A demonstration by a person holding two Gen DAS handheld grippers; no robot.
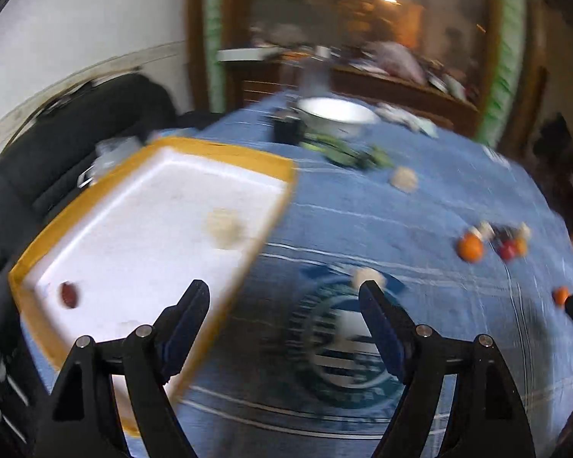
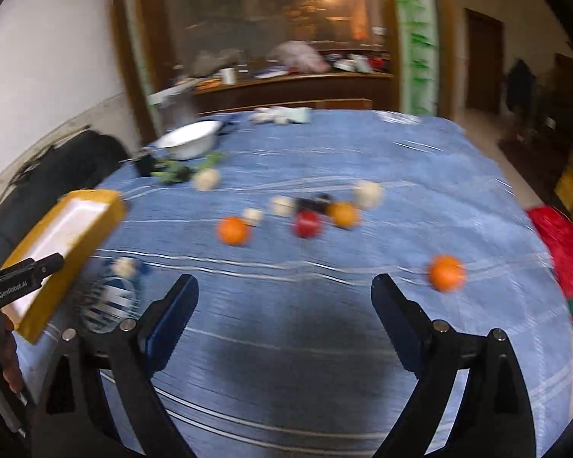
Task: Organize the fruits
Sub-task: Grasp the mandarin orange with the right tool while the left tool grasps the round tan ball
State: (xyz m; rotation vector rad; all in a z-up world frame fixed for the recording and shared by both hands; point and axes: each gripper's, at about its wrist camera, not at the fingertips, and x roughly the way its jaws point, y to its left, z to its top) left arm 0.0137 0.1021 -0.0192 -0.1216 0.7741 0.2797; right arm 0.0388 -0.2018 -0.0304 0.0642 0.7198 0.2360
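- Left claw (image 1: 282,292): spread wide, empty, over the tray (image 1: 34,257) edge.
- Right claw (image 2: 284,286): spread wide, empty.
- Tray: held two blurred items.
- Bench (image 2: 324,343): oranges (image 2: 446,273) scattered loose.

Two black handheld grippers, left gripper (image 1: 284,290) and right gripper (image 2: 284,284), have blue-padded fingers (image 2: 174,316), silver pivot screws, and white "GenRobot.AI" lettering.
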